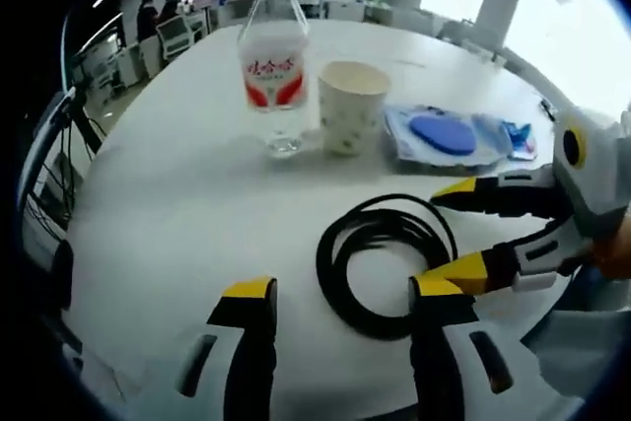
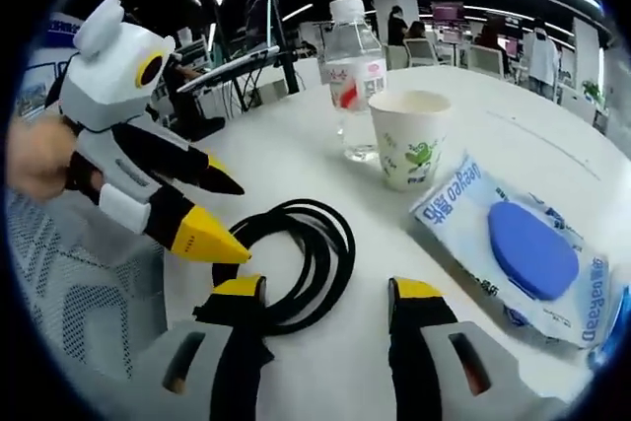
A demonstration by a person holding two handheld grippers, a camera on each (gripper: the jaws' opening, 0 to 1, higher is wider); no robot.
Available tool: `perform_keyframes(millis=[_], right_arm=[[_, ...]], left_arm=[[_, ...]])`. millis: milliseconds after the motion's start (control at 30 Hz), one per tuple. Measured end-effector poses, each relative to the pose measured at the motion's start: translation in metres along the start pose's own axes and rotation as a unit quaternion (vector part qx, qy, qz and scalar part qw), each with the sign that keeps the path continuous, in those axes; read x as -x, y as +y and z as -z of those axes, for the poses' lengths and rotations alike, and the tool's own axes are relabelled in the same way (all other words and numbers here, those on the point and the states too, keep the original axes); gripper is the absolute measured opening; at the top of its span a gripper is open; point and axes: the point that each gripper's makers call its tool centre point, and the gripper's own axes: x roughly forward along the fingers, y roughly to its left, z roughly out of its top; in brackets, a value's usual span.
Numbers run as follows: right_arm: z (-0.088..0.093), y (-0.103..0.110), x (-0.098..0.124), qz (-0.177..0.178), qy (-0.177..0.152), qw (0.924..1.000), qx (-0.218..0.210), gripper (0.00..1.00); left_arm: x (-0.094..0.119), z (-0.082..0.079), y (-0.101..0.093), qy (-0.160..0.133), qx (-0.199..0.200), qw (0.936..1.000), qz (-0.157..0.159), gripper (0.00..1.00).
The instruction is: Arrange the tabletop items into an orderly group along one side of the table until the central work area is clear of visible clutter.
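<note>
In the left gripper view, the left gripper (image 1: 340, 293) stands at the bottom of the frame with its yellow-tipped jaws wide apart and nothing between them. Its right jaw tip sits just at the lower right edge of a coiled black cable (image 1: 385, 263) lying on the white worktop (image 1: 177, 204) at centre frame. The right gripper (image 1: 455, 234) comes in from the right edge, jaws apart, its tips over the coil's right side; whether they touch it I cannot tell.

Above the coil, at upper centre, a clear water bottle (image 1: 274, 56) stands upright with a white cap and a red and white label in red characters too blurred to read. Just to its right stands a paper cup (image 1: 351, 105) with small printed marks. Further right lies a flat plastic packet (image 1: 449, 135) holding a round blue pad.

In the right gripper view, the right gripper (image 2: 325, 293) shows at the bottom, jaws open and empty, the left tip at the cable (image 2: 296, 263). The left gripper (image 2: 232, 219) enters from the left, open. The bottle (image 2: 353, 71) and cup (image 2: 409, 140) stand at upper centre; the packet (image 2: 513, 244) at right carries blue lettering, seen upside down and not clearly legible.
</note>
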Motion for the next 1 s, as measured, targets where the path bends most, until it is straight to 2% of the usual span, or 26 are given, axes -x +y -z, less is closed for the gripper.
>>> perform_keyframes(millis=[67,133,200,300,333,500,567,600,633,700,767,867,1000], right_arm=[[0.001,-0.001,0.001,0.005,0.004,0.9999,0.009,0.46],[0.0,0.0,0.002,0.006,0.004,0.9998,0.016,0.43],[0.0,0.004,0.002,0.002,0.005,0.9997,0.022,0.36],[-0.003,0.01,0.002,-0.001,0.009,0.9975,0.071,0.23],[-0.004,0.008,0.002,0.008,0.01,0.9967,0.08,0.22],[-0.001,0.006,0.001,0.019,0.016,0.9968,0.075,0.17],[-0.001,0.009,0.001,0.01,0.018,0.9972,0.072,0.14],[0.0,0.009,0.001,0.01,0.019,0.9969,0.075,0.13],[-0.002,0.009,0.002,0.01,0.019,0.9969,0.075,0.12],[-0.003,0.008,0.004,0.012,0.022,0.9982,0.054,0.04],[-0.005,0.004,0.005,0.017,0.03,0.9994,0.002,0.02],[-0.008,-0.002,0.002,0.019,0.034,0.9992,0.011,0.0],[-0.016,-0.006,0.006,0.023,0.025,0.9994,-0.01,0.0]], left_arm=[[0.0,-0.006,-0.001,-0.019,0.031,0.9993,0.005,0.5],[-0.001,-0.004,-0.001,-0.01,0.021,0.9997,0.006,0.48],[-0.004,0.0,-0.002,-0.002,-0.001,1.0,0.005,0.4],[-0.001,0.002,-0.007,0.001,0.01,0.9999,0.005,0.31],[-0.002,0.003,-0.008,0.005,0.013,0.9999,0.008,0.29],[-0.007,0.015,-0.006,0.023,0.041,0.9989,0.009,0.19],[-0.004,0.017,-0.005,0.026,0.037,0.999,0.002,0.11],[-0.005,0.017,-0.001,0.025,0.038,0.9989,-0.001,0.11],[-0.005,0.017,-0.003,0.023,0.06,0.9979,0.009,0.1],[-0.004,0.02,-0.002,0.028,0.079,0.9964,0.011,0.07],[-0.002,0.02,-0.002,0.027,0.101,0.9944,0.016,0.05],[0.002,0.021,-0.009,0.029,0.127,0.9911,0.027,0.04],[0.008,0.016,-0.013,0.027,0.142,0.989,0.031,0.03]])
